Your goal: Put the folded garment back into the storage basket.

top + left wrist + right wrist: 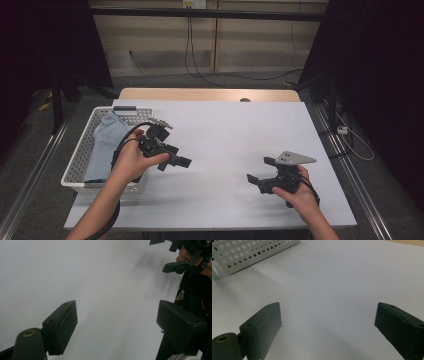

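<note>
High view: big white table (225, 150), bare across the middle. On its left edge sits the white perforated basket (80, 165), and the task's thing, a light blue cloth (105, 142), lies inside it, bunched against the far wall and running down toward the near rim. I can't tell whether it's one piece or several.

My left gripper (172, 155) hangs just to the right of the basket, over bare table, pointing across toward the other hand. Its jaws stand wide apart with nothing between them; the left gripper view shows only white surface in the gap. My right gripper (261, 172) sits well apart on the right side of the table, also spread wide and empty, resting low near the surface.

Risks as I judge them:
- The left hand's forearm and cable cross the basket's near corner. A quick swing back toward the cloth could catch the rim and shove or tip the basket off the table edge, since it already sits at the very side.
- Going for the cloth with jaws this wide, I may pinch a loose fold only, and it slips out on the lift.
- A lower jaw could snag the basket wall's holes.
- Both grippers aimed at each other: clash if they close in together.
</note>
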Tool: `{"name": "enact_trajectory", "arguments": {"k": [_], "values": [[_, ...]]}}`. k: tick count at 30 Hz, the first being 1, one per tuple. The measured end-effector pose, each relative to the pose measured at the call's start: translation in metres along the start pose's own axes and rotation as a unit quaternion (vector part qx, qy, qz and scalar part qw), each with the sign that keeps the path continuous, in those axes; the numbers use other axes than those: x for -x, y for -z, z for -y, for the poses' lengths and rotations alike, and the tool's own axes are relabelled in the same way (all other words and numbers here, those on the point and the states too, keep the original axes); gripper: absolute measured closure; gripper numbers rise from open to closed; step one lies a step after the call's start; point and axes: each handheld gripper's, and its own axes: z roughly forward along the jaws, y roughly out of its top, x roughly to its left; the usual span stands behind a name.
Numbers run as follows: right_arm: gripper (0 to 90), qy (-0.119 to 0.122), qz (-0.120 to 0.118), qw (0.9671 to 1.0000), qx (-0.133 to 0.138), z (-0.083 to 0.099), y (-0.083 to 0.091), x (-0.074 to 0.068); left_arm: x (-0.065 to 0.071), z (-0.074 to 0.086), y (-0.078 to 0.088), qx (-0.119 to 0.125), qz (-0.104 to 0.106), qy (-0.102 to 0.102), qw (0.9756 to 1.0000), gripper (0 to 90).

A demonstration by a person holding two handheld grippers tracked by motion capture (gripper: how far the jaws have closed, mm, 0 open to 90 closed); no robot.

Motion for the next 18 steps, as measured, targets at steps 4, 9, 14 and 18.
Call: {"name": "enact_trajectory", "arguments": {"k": [4,9,14,18], "values": [[6.9,0.001,-0.001,1.0,0.0,0.0,0.0,0.0,0.001,0.005,-0.005,-0.003,0.012,-0.002,0.9999,16.5],[6.9,0.003,-0.002,1.0,-0.002,0.001,0.0,-0.001,0.002,0.011,-0.01,0.003,-0.001,-0.005,1.0,16.1],[6.9,0.002,-0.002,1.0,-0.003,0.001,0.0,-0.001,0.002,0.018,-0.015,0.011,0.002,-0.003,0.9999,16.0],[6.9,0.004,-0.003,1.0,-0.004,0.002,0.0,-0.001,0.002,0.023,-0.02,0.017,0.014,-0.002,0.9997,16.1]]}}
